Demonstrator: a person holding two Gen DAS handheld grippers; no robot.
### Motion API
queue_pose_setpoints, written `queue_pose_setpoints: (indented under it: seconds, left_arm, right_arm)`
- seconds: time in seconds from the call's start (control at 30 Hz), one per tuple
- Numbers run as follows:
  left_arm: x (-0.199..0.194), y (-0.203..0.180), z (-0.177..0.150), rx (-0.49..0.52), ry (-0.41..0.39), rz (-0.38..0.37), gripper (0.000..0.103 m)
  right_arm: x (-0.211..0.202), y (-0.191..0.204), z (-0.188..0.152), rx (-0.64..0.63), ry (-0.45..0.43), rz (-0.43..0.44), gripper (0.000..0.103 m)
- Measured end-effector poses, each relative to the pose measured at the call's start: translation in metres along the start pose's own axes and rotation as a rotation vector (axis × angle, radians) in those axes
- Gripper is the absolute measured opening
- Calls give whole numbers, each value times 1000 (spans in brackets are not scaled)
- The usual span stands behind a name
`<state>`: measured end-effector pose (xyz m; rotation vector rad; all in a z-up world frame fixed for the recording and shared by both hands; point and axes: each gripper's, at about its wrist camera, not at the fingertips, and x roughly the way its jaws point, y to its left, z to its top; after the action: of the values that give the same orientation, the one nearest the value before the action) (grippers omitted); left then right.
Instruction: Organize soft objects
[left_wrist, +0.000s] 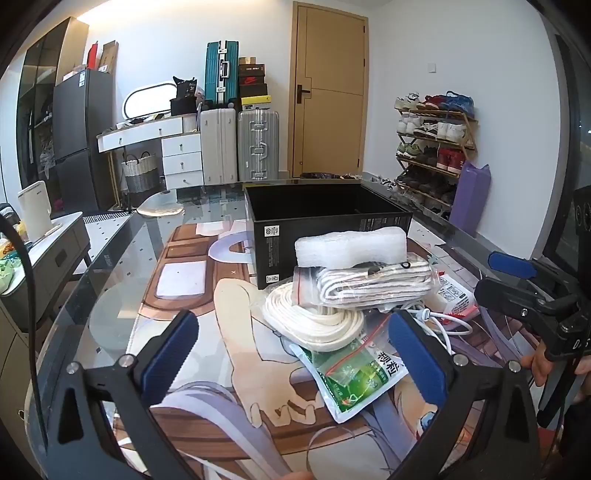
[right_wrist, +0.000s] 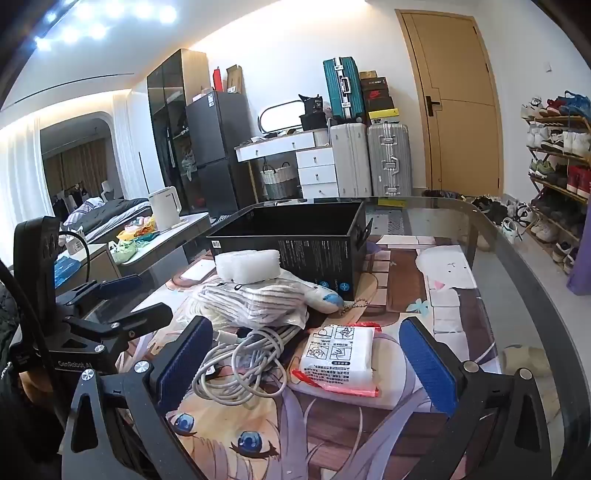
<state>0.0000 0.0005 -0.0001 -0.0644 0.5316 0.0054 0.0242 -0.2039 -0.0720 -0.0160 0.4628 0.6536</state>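
You have one open black box (left_wrist: 325, 225) on the surface, one white foam block (left_wrist: 351, 246), one bagged striped cloth (left_wrist: 373, 286), one coiled white rope (left_wrist: 310, 317), one white cable (right_wrist: 243, 360), one green sachet (left_wrist: 354, 376), and one white red-edged packet (right_wrist: 338, 358).

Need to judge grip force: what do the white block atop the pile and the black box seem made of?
White block: likely soft foam, matte, with a pebbly surface and rounded edges. Black box: probably printed cardboard, smooth with a slight sheen, thin straight walls.
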Motion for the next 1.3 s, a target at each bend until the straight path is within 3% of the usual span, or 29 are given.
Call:
queue_pose_setpoints:
  seconds: [1.3]
  left_arm:
    - [1, -4, -3, 19, 1, 9, 103]
  right_arm:
    - [5, 2, -4, -18, 26, -4, 103]
